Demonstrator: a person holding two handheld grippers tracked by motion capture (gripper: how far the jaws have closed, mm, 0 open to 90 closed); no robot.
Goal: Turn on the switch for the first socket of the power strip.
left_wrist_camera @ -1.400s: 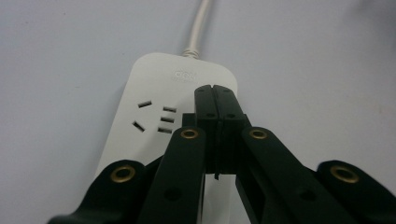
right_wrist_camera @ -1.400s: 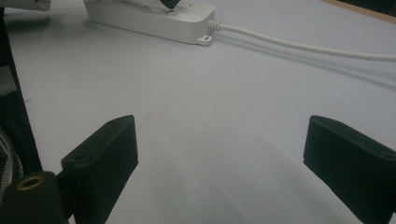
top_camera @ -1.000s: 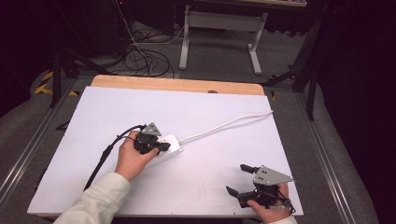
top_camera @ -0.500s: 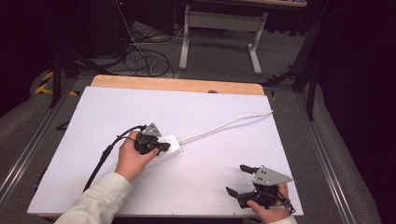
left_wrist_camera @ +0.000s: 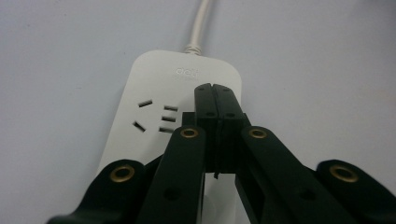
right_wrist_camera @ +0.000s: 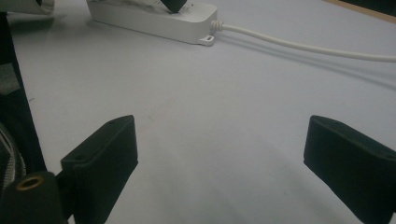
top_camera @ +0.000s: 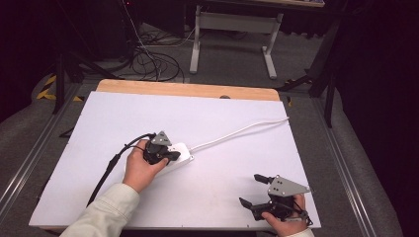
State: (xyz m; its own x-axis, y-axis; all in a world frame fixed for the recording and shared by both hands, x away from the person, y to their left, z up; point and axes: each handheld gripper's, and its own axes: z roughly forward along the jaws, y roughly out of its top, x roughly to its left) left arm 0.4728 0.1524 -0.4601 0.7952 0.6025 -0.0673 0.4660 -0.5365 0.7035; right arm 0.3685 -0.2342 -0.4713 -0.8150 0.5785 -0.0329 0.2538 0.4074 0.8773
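Power strip: white, flat on the white worktop, left of centre; socket slots face up. Cord: white, runs from the strip's far end toward the worktop's right edge. Left gripper: jaws clenched together, nothing between them, tips resting over the strip's top face beside the slots. Right gripper: jaws spread wide, released, nothing between them; low over the worktop near its front right corner, well apart from the strip.

left tool jaws pressed together, tips over white power strip; cord leads away.
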